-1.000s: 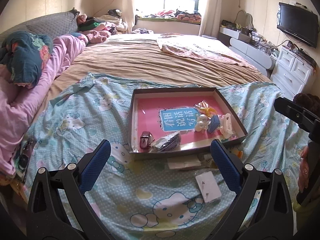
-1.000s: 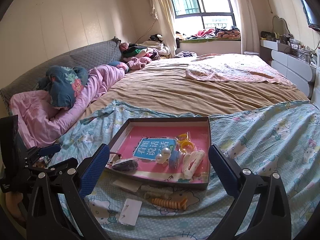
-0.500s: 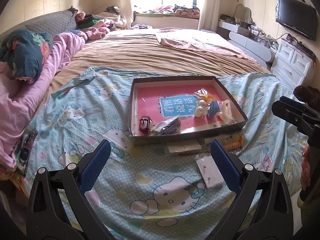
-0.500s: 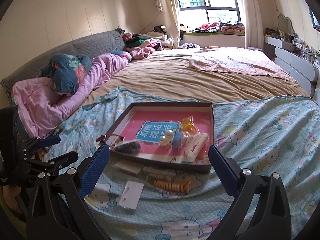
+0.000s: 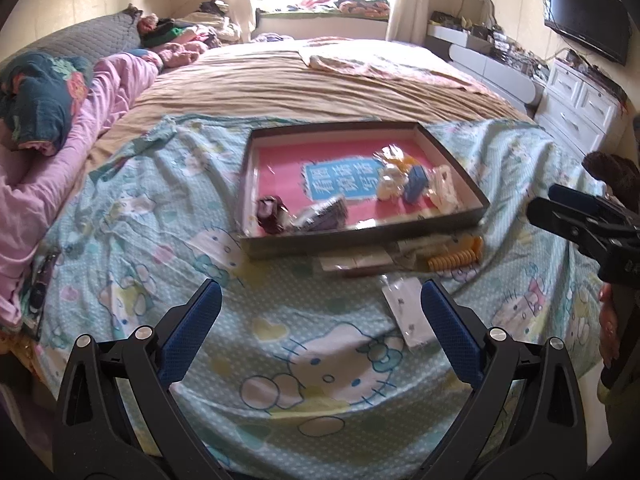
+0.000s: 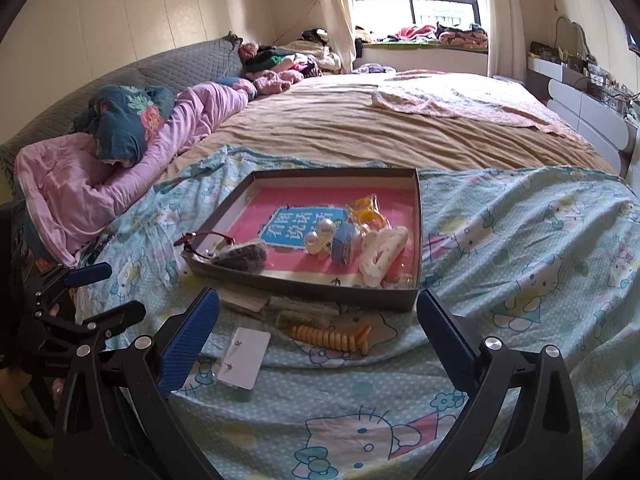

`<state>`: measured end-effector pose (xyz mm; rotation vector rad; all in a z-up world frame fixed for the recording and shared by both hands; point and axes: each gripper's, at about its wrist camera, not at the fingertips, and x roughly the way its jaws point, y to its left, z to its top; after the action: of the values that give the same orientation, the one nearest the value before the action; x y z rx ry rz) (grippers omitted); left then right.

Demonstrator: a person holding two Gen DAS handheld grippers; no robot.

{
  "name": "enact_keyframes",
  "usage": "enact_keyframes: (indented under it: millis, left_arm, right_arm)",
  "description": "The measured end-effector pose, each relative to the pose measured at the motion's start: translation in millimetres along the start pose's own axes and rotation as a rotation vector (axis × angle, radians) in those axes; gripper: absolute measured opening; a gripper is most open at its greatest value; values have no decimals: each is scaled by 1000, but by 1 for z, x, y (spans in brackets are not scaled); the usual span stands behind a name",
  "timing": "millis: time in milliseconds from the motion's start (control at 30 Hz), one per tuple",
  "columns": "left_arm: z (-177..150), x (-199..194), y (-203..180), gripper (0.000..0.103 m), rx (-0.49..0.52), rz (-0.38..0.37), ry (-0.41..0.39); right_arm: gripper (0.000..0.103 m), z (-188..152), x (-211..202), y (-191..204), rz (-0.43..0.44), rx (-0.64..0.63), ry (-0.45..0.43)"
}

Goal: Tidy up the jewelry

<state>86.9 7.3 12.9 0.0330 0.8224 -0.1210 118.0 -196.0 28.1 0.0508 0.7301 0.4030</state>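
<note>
Both grippers are hovering low over the near edge of the bed, pointing forward across the cartoon-cat sheet point(image 6: 520, 240). The left gripper point(image 5: 320, 322) is holding its blue-padded fingers wide apart with nothing between them, and the right gripper point(image 6: 318, 330) is doing the same, spread wide and carrying nothing. In the left wrist view the right gripper is showing at the far right edge, with part of a hand point(image 5: 610, 332) wrapped around its handle; in the right wrist view the left gripper is sitting at the far left edge.

Ahead of both, a shallow dark tray point(image 6: 320, 284) with a pink lining is lying on the sheet. Inside it are resting a white hair claw point(image 6: 382, 254), a blue spool-like piece point(image 6: 344, 244), pearl ornaments point(image 6: 320, 234), yellow rings in a clear packet point(image 6: 366, 210), a dark glittery pouch point(image 6: 242, 258) and a pair of red-framed glasses point(image 6: 202, 242) leaning over the tray's left corner.

Outside the tray, just in front of its near wall, a tan spiral hair tie point(image 6: 330, 338) is lying on the sheet, beside some flat packets point(image 6: 304, 306). A white earring card point(image 6: 244, 358) is lying nearest the right gripper, just beside its left finger. In the left wrist view that card is sitting just inside the left gripper's right finger, partly blurred.
</note>
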Motion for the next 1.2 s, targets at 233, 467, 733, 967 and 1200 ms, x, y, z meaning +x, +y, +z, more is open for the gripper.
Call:
enact_keyframes:
  millis: [233, 467, 733, 967, 1200]
  left_arm:
    - [-11, 16, -14, 93, 19, -61, 51]
    - [-19, 29, -25, 93, 35, -93, 85]
    - [-22, 41, -31, 85, 36, -145, 122]
    - [-25, 50, -37, 60, 28, -203, 161]
    - [-28, 61, -44, 48, 18, -256, 199]
  right_arm:
    - [98, -4, 18, -3, 7, -2, 50]
    - [98, -5, 36, -5, 14, -12, 97]
    - [98, -4, 58, -6, 43, -19, 140]
    - [82, -1, 81, 1, 76, -48, 193]
    - [76, -5, 109, 4, 71, -60, 266]
